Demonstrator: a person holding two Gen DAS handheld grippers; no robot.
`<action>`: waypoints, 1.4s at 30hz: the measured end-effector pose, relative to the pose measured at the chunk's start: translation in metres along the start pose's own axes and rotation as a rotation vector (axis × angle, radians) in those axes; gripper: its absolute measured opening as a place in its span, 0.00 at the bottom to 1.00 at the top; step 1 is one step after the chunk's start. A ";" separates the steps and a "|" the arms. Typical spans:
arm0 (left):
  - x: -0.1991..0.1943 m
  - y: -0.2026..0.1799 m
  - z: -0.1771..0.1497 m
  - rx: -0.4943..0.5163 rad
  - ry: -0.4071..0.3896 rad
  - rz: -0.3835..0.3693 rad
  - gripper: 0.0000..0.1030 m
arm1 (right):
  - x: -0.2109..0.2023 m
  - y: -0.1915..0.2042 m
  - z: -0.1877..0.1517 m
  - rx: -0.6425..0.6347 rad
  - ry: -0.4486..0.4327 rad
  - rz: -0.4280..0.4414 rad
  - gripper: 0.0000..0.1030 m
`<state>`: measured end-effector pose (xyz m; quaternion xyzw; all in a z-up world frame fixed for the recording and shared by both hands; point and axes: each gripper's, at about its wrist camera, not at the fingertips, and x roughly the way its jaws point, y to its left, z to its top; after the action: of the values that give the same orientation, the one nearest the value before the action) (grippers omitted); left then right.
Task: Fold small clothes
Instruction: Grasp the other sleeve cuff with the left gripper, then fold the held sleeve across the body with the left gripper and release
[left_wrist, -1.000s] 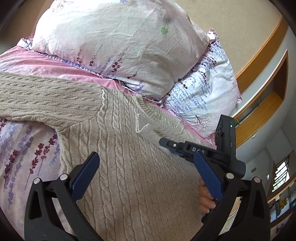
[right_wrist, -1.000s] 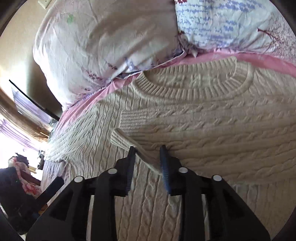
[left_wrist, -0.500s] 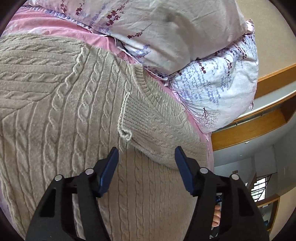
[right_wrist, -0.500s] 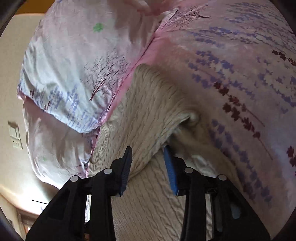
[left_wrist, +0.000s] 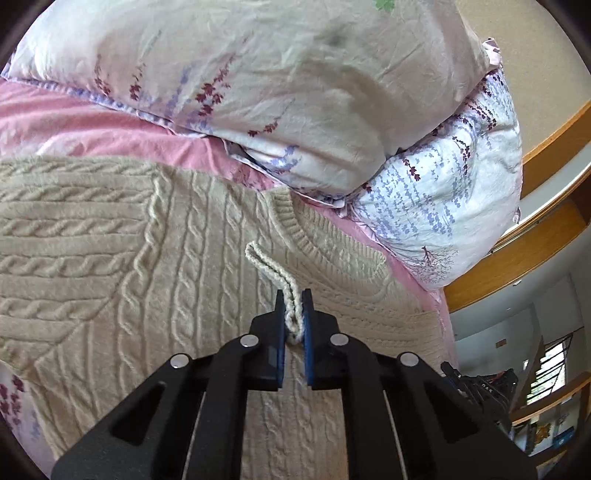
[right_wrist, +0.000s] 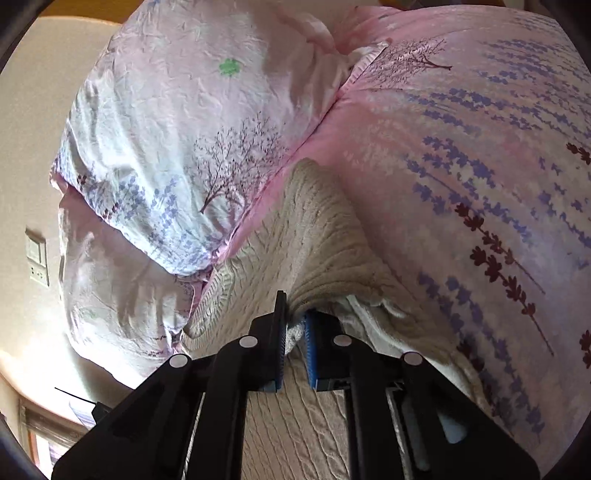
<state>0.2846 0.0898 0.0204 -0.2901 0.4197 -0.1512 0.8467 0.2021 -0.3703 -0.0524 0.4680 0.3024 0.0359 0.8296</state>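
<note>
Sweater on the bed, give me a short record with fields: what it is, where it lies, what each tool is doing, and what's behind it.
item: beige cable-knit sweater
place: spread on a pink floral bedspread
left tool: just closed, pinching the folded-in cuff near the collar
right tool: just closed, gripping a raised fold at the sweater's edge
behind: two floral pillows, stacked
fold state: one sleeve across the chest, not finished

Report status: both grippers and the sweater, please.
Left gripper shut on beige cable-knit sweater cuff. Right gripper shut on sweater fold. Floral pillows beside collar.
</note>
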 end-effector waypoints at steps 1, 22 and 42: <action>-0.001 0.004 -0.001 0.010 0.005 0.026 0.07 | 0.004 -0.001 -0.003 -0.008 0.014 -0.015 0.10; -0.093 0.036 -0.022 0.078 -0.113 0.130 0.57 | 0.018 0.101 -0.049 -0.560 0.058 -0.225 0.48; -0.177 0.201 -0.037 -0.577 -0.283 0.152 0.40 | 0.076 0.128 -0.104 -0.815 0.135 -0.398 0.58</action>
<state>0.1510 0.3234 -0.0113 -0.5039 0.3437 0.0795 0.7884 0.2367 -0.1936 -0.0248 0.0327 0.4010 0.0223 0.9152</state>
